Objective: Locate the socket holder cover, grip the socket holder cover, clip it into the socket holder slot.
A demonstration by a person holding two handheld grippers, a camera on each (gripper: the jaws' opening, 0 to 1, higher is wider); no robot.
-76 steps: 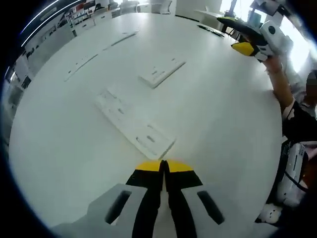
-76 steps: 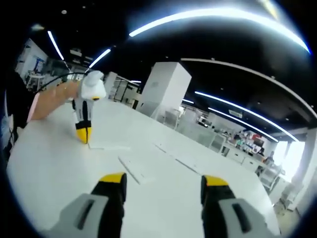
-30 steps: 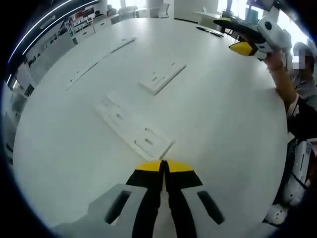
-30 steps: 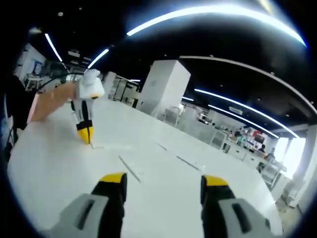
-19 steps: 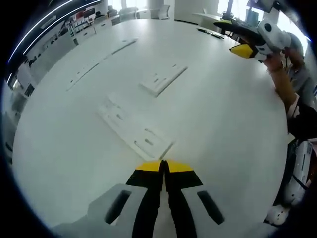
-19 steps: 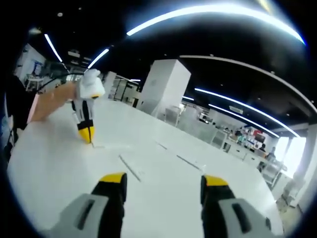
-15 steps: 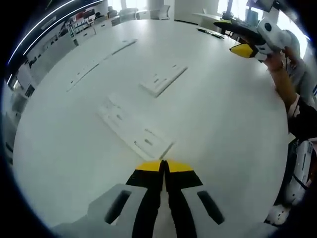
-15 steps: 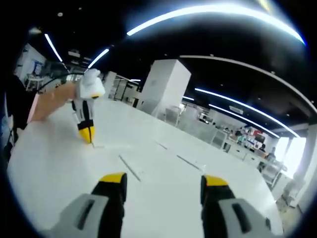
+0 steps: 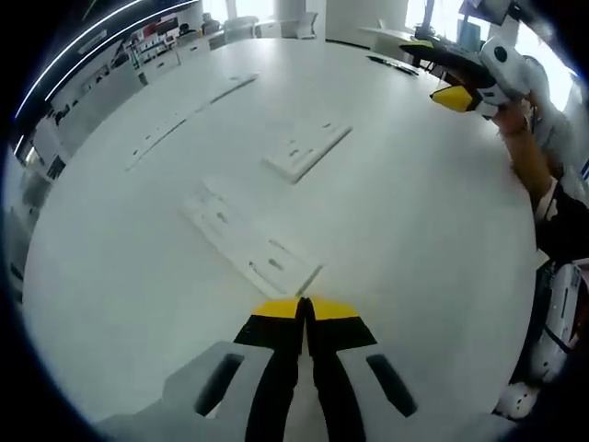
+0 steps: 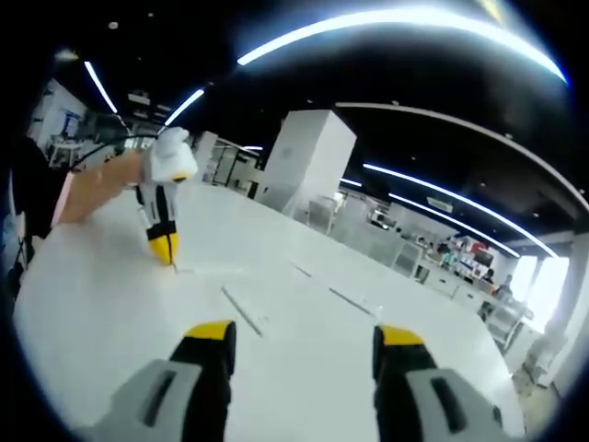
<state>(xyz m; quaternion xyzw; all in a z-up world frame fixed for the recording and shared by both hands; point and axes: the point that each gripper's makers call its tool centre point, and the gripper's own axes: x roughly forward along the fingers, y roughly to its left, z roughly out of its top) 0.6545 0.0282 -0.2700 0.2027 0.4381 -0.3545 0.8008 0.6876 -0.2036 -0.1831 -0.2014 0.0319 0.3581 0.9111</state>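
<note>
In the left gripper view, the left gripper was seen with its yellow-tipped jaws pressed fully together, nothing between them. The long white socket holder was laid flat on the white table just ahead of the tips, not touched. A smaller white plate, likely the socket holder cover, was sat further ahead, well apart. The right gripper was held up off the table with jaws spread wide, nothing in them, far off to the right of the left one.
</note>
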